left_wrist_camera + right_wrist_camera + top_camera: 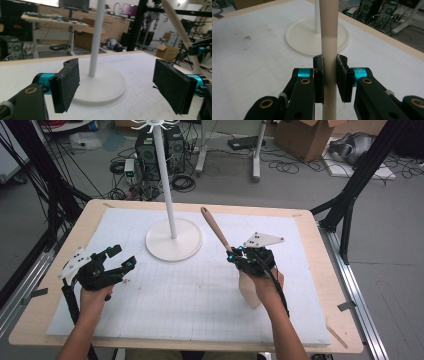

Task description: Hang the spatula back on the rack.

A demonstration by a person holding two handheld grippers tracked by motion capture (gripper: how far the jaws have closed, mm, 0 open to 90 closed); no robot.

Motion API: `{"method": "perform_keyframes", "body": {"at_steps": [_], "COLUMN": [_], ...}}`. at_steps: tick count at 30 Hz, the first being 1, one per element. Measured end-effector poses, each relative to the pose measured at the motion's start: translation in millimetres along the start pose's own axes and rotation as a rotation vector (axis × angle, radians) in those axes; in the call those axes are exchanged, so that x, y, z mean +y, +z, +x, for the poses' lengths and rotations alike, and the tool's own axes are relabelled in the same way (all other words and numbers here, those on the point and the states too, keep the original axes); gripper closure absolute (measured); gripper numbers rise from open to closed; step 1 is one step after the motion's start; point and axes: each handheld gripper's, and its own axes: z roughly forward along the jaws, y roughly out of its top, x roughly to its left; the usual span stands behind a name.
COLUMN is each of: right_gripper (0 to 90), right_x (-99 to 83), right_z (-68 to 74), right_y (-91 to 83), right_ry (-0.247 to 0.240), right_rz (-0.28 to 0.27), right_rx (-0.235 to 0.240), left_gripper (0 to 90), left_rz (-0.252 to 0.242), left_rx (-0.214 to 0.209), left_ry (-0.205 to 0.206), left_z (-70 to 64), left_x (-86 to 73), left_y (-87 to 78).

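Cables and boxes are lying on the floor behind your table (pixel 320 320). Your right gripper (pixel 329 75) is pinching the wooden spatula (pixel 216 228), its handle pointing to 11 o'clock. Your left gripper (pixel 121 257) is spreading wide, holding nothing, facing the white stand (pixel 173 240).

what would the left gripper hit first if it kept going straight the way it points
Probably the white stand's round base, then its pole: both lie between the open jaws of the left gripper. Depth is unclear.
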Motion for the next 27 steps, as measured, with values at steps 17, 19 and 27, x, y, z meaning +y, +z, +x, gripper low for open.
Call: {"method": "perform_keyframes", "body": {"at_steps": [17,19,27], "right_gripper": [78.0,78.0,78.0], "right_x": [12.7,13.4,17.7], "right_z": [38.0,42.3,55.0], "right_y": [21.4,24.3,30.7], "right_ry": [-0.025,-0.028,-0.037], "right_rz": [-0.050,-0.054,-0.071], "right_rx": [0.022,0.031,0.048], "left_gripper": [24.0,25.4,32.9], "left_rz": [0.061,0.068,0.060], "left_rx": [-0.145,-0.162,-0.214], "left_ry": [0.030,0.025,0.016], "left_z": [-27.3,-30.7,-45.1], "left_x": [46.9,50.1,65.4], "left_y": [51.5,56.3,74.6]}}
